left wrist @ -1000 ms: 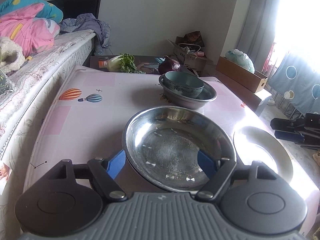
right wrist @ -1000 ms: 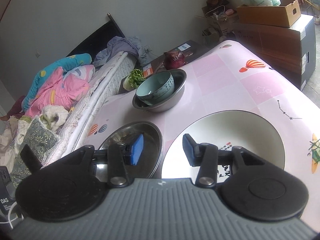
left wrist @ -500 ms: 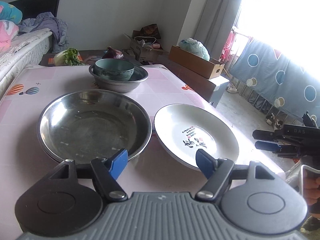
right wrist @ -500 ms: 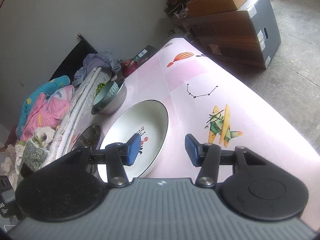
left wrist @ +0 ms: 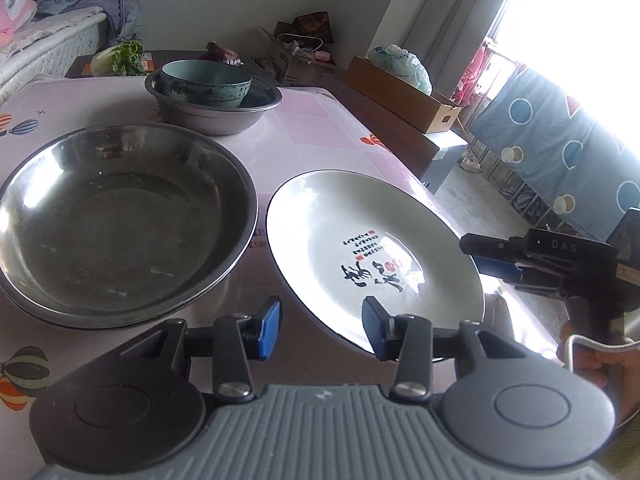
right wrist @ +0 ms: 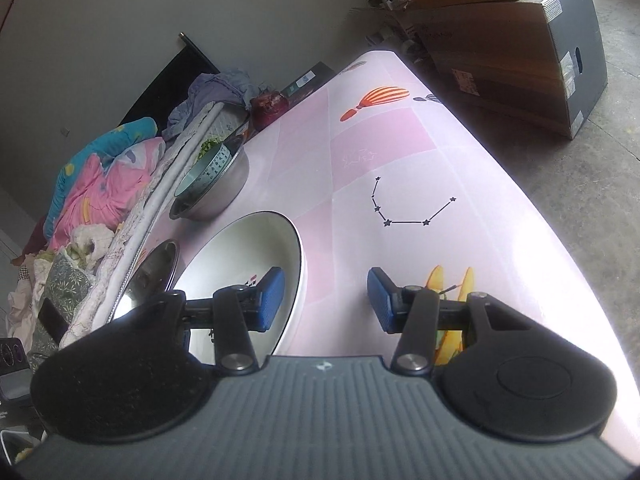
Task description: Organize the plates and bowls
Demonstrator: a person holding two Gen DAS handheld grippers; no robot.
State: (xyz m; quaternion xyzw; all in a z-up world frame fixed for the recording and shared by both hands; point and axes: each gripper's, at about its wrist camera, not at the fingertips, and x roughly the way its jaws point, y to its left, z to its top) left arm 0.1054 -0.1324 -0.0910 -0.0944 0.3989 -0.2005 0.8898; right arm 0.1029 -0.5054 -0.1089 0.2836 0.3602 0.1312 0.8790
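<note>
A white plate (left wrist: 372, 240) with black and red lettering lies on the pink table (left wrist: 316, 136), beside a wide steel plate (left wrist: 116, 216). Behind them a teal bowl (left wrist: 206, 82) sits inside a steel bowl (left wrist: 212, 110). My left gripper (left wrist: 322, 330) is open, its jaws straddling the white plate's near left rim. My right gripper (right wrist: 326, 300) is open over the white plate's (right wrist: 240, 256) right rim; it also shows in the left wrist view (left wrist: 504, 260) at the plate's right edge. The steel plate (right wrist: 148, 276) and the stacked bowls (right wrist: 212, 184) show in the right wrist view.
A bed with bedding (right wrist: 100, 184) runs along the table's left side. Greens (left wrist: 120, 58) and a red onion (right wrist: 270, 104) lie on a low stand beyond the table. Cardboard boxes (right wrist: 516, 52) stand past the table's right edge; the floor (right wrist: 600, 184) lies beyond.
My left gripper has swung right from over the steel plate to the white plate's rim. My right gripper has moved right across the white plate to its right edge.
</note>
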